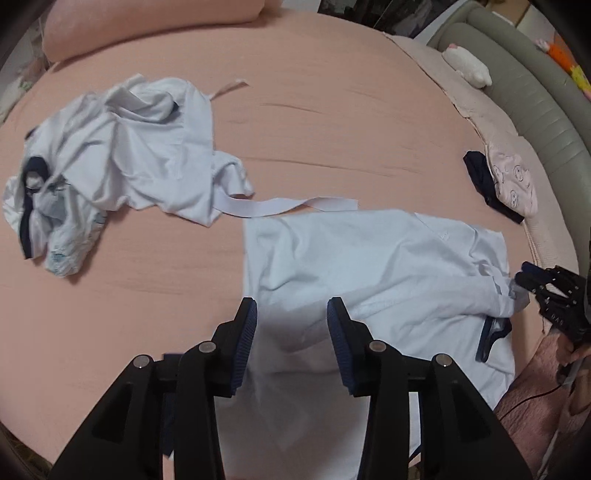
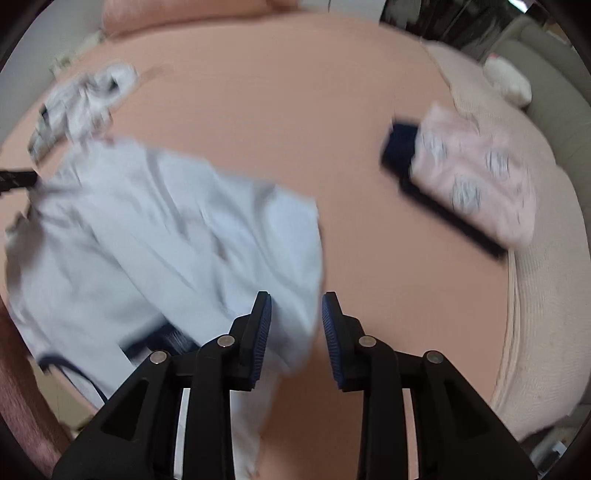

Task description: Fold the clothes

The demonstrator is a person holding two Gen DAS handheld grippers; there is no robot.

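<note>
A pale blue shirt (image 1: 369, 266) (image 2: 166, 221) with navy trim lies partly folded and flat on the peach bed sheet (image 1: 332, 129). My left gripper (image 1: 291, 306) hangs open over the shirt's near left edge; cloth shows between the pads, which do not press it. My right gripper (image 2: 296, 299) is open above the shirt's right edge, blurred, with the hem between its fingers and unpinched. In the left wrist view the right gripper (image 1: 532, 278) sits at the shirt's far right corner. The left gripper's black tip (image 2: 18, 179) shows at the left edge of the right wrist view.
A crumpled pile of white clothes (image 1: 122, 147) (image 2: 88, 92) lies at the back left, trailing a white strap (image 1: 288, 205). Folded pink and navy garments (image 1: 513, 184) (image 2: 480, 177) sit at the right. A pink pillow (image 1: 147, 26), white plush (image 1: 467, 62) and grey headboard (image 1: 535, 92) border the bed.
</note>
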